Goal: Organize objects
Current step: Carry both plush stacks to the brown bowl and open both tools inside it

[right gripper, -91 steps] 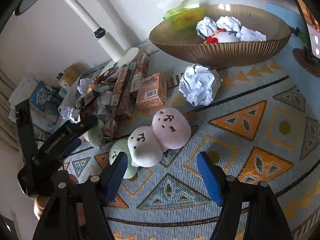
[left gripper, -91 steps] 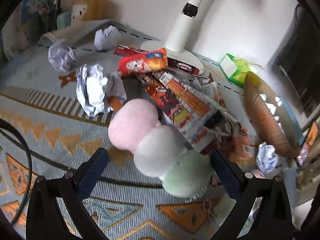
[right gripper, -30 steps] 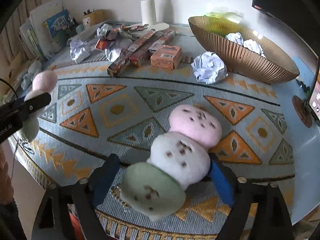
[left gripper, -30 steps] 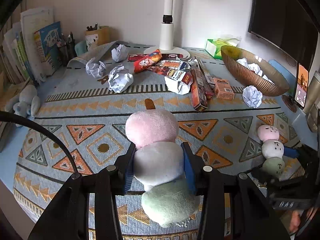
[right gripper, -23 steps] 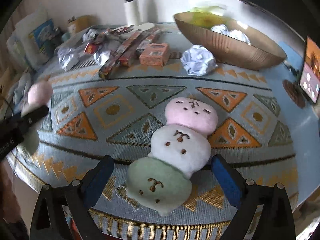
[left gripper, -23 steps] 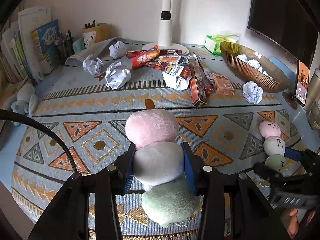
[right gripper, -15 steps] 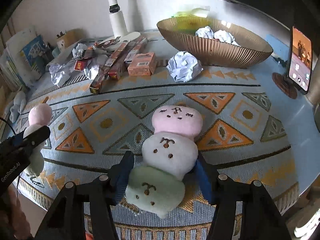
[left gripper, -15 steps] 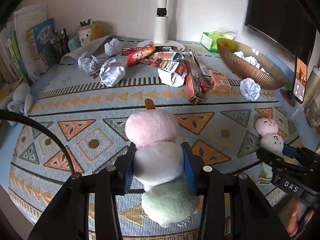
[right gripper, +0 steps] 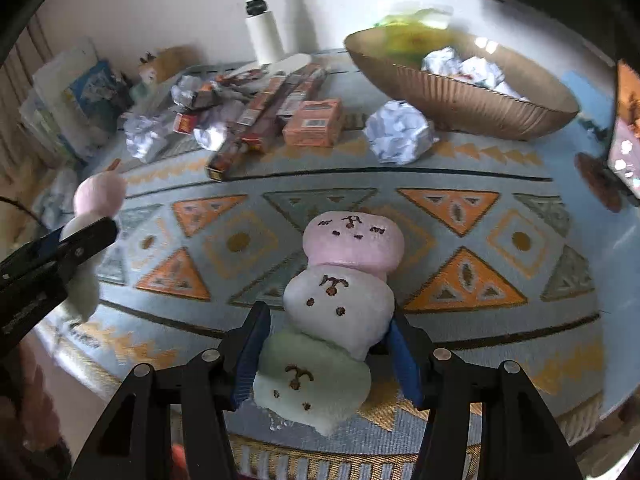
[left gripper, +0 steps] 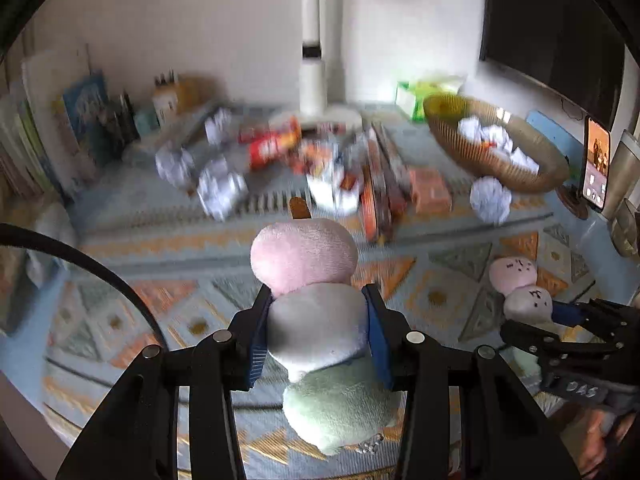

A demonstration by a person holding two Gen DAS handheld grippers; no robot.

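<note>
My left gripper (left gripper: 318, 338) is shut on a plush dango toy (left gripper: 308, 300) with pink, white and green balls, gripping the white middle ball above the patterned mat. My right gripper (right gripper: 328, 354) is shut on a second plush dango toy (right gripper: 340, 280), faces up, pinched around the white and green balls. The right gripper and its toy also show at the right of the left wrist view (left gripper: 520, 292). The left gripper and its toy show at the left of the right wrist view (right gripper: 92, 216).
A golden bowl (right gripper: 460, 92) holds crumpled paper at the back right. A paper ball (right gripper: 398, 132), an orange box (right gripper: 314, 122), long snack boxes (right gripper: 260, 120) and more paper balls lie mid-table. A white lamp post (left gripper: 312, 76), books (left gripper: 84, 116) and a phone (left gripper: 596, 168) ring the table.
Both grippers have lifted and pulled back with their toys. The right gripper closed on its toy within the last second. The left wrist view is blurred by motion.
</note>
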